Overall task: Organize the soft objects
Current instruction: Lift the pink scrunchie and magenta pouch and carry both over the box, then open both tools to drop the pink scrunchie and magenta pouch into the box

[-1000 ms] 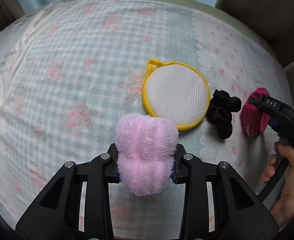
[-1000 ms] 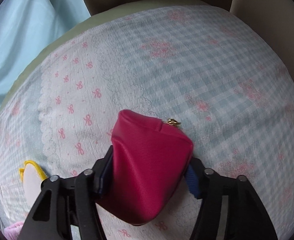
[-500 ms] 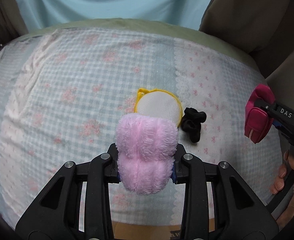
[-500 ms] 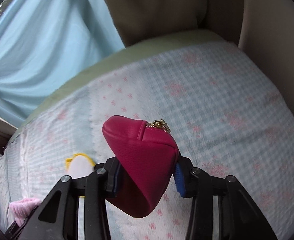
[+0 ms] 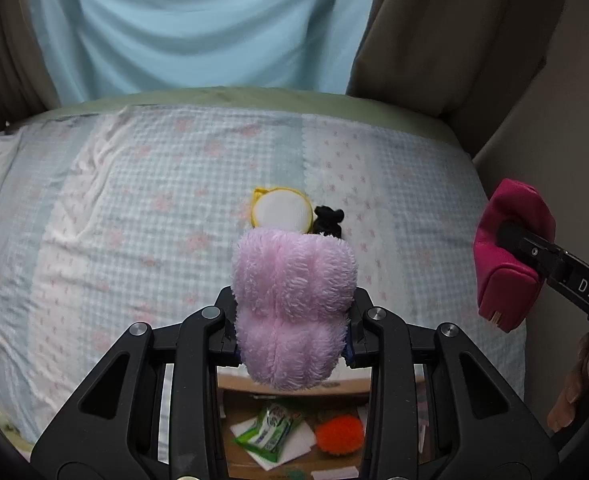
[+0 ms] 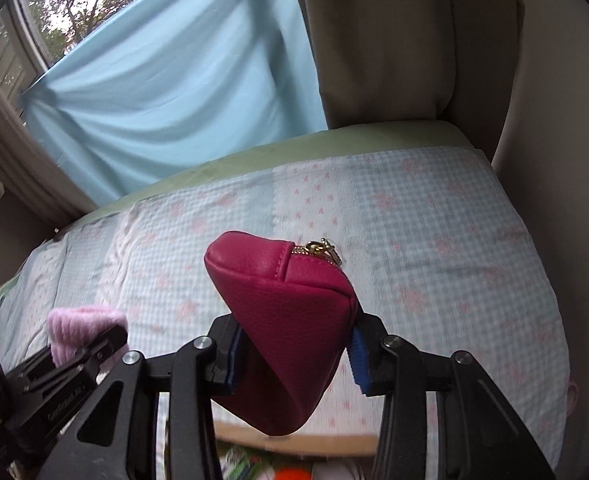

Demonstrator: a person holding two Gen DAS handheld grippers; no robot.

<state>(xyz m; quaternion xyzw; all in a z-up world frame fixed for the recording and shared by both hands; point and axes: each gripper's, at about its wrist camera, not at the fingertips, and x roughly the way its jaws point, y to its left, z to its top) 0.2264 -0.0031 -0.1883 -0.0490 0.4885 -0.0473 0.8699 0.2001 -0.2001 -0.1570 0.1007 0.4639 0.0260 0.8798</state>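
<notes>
My left gripper [image 5: 290, 320] is shut on a fluffy pink soft item [image 5: 294, 276] and holds it high above the bed. My right gripper [image 6: 294, 348] is shut on a magenta zip pouch [image 6: 290, 300] with a gold zipper pull, also held in the air. The left wrist view shows that pouch [image 5: 506, 248] at the far right. In the right wrist view the pink item [image 6: 82, 320] sits at the lower left. On the checked quilt [image 5: 134, 220] lie a yellow-rimmed white mesh pad [image 5: 281, 213] and a small black soft item [image 5: 328, 220], side by side.
Below the bed's near edge is an open cardboard box [image 5: 234, 384] holding a green packet [image 5: 268, 428] and an orange fluffy ball [image 5: 339, 434]. A light blue curtain [image 5: 214, 28] and beige drapes [image 5: 434, 40] hang behind the bed. A hand [image 5: 582, 380] grips the right tool.
Both grippers have risen well above the quilt with their items. The mesh pad and black item now look smaller and farther, and the box below has come into view.
</notes>
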